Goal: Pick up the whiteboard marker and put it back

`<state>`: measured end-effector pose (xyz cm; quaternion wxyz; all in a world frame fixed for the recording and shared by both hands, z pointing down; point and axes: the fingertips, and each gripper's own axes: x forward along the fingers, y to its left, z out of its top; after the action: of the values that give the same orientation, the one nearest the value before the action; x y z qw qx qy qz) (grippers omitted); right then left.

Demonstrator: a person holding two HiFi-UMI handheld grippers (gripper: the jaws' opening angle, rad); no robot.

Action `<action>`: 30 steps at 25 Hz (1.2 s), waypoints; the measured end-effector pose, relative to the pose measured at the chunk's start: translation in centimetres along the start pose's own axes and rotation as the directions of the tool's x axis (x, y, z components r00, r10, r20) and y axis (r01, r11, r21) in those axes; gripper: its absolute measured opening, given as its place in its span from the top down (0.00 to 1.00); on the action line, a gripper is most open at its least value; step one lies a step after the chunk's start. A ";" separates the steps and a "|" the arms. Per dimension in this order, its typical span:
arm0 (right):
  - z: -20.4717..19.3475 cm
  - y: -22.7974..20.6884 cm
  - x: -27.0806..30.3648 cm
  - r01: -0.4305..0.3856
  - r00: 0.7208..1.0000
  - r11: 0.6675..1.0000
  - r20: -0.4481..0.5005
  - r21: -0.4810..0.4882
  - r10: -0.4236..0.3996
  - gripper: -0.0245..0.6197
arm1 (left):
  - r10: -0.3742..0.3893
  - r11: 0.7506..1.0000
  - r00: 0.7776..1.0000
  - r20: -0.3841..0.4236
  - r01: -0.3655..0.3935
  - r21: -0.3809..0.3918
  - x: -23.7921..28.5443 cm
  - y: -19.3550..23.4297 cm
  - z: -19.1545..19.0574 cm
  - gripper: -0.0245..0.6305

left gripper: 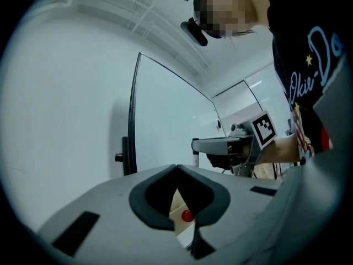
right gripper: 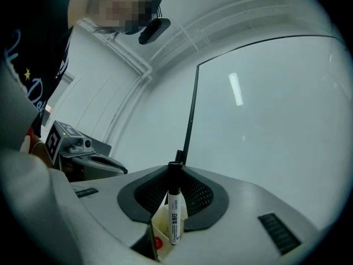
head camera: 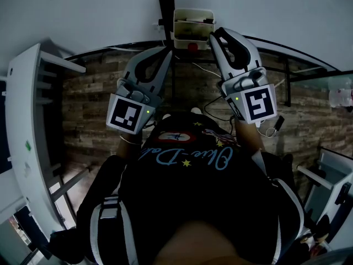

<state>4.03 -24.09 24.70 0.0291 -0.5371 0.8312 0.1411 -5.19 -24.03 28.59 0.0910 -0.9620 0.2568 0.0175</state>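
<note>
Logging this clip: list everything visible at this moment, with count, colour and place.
Whiteboard: one, white, dark frame, ahead.
Holder: one, cream, at the whiteboard's lower edge.
Red round piece: one, at the holder's base.
Whiteboard marker: one, white barrel, black cap, upright above the holder.
Shelf unit: one, white, far left.
Cables: black, on the brown wood-patterned floor; count unclear.
Left gripper: grey, fingers together, empty.
Right gripper: grey, shut on the marker.

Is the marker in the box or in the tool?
In the tool: the right tool is shut on the marker, near the box.
</note>
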 end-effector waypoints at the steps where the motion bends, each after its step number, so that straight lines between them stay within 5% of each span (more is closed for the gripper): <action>1: 0.1 0.0 0.0 0.001 1.000 1.000 0.007 -0.001 -0.001 0.86 | -0.001 1.000 1.000 0.001 0.001 0.001 0.0 0.0 0.0 0.94; 30: 0.7 -0.1 -0.5 -0.001 1.000 1.000 0.028 0.021 0.000 0.86 | 0.004 1.000 1.000 -0.001 -0.004 0.002 -0.1 -0.3 0.1 0.94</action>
<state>4.24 -23.51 24.06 0.0462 -0.5346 0.8322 0.1397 -5.13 -23.73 28.53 0.0920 -0.9614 0.2588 0.0170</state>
